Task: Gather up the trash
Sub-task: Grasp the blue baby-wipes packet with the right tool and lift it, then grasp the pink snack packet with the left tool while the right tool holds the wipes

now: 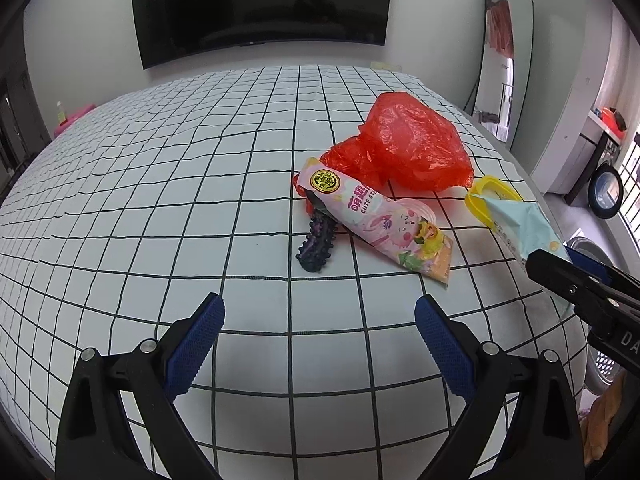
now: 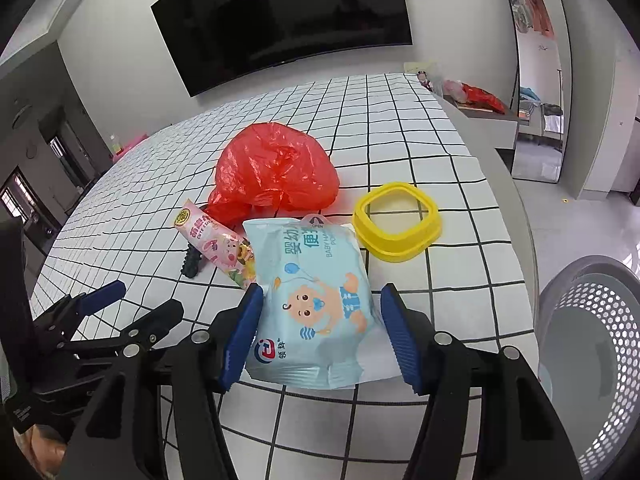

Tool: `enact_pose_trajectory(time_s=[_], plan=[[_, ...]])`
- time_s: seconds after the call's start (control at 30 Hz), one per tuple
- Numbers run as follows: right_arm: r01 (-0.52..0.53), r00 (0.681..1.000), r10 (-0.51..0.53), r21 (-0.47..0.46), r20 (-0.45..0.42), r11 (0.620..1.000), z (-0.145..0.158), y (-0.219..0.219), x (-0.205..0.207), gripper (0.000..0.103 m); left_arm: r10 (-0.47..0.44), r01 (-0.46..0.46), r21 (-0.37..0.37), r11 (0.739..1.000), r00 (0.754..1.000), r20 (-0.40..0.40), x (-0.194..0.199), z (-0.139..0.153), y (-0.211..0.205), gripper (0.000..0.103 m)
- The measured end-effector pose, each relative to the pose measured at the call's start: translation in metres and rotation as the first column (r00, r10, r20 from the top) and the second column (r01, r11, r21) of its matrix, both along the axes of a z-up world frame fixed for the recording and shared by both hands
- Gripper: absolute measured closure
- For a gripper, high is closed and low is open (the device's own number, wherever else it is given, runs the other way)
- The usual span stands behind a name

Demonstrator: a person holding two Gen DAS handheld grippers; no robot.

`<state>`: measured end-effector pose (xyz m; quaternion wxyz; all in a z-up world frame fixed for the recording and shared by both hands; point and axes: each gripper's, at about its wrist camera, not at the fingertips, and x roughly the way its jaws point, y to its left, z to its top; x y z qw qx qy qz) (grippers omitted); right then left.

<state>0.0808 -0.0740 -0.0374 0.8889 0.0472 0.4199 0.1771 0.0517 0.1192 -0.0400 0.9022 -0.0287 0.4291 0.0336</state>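
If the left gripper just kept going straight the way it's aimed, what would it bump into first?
Probably the bare checked cloth just ahead of the left gripper, since it points steeply down. Past that lie the dark knobbly toy and the pink snack packet, though depth is hard to judge.
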Motion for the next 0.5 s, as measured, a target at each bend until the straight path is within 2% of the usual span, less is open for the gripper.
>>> enact_pose_trajectory(time_s=[0.27, 0.5], plan=[[0.068, 0.998, -0.068, 0.030, 0.008, 0.997, 0.001, -0.038, -0.012, 0.044, -0.007, 0.007, -0.003, 1.000, 1.000, 0.008, 0.013, 0.006, -0.027, 0.009], [0.102, 0.995, -0.103, 0.071, 0.010, 0.992, 0.001, -0.065, -0.018, 0.044, 0.002, -0.002, -0.015, 1.000, 1.000, -0.015, 0.041, 0.002, -0.048, 0.009]])
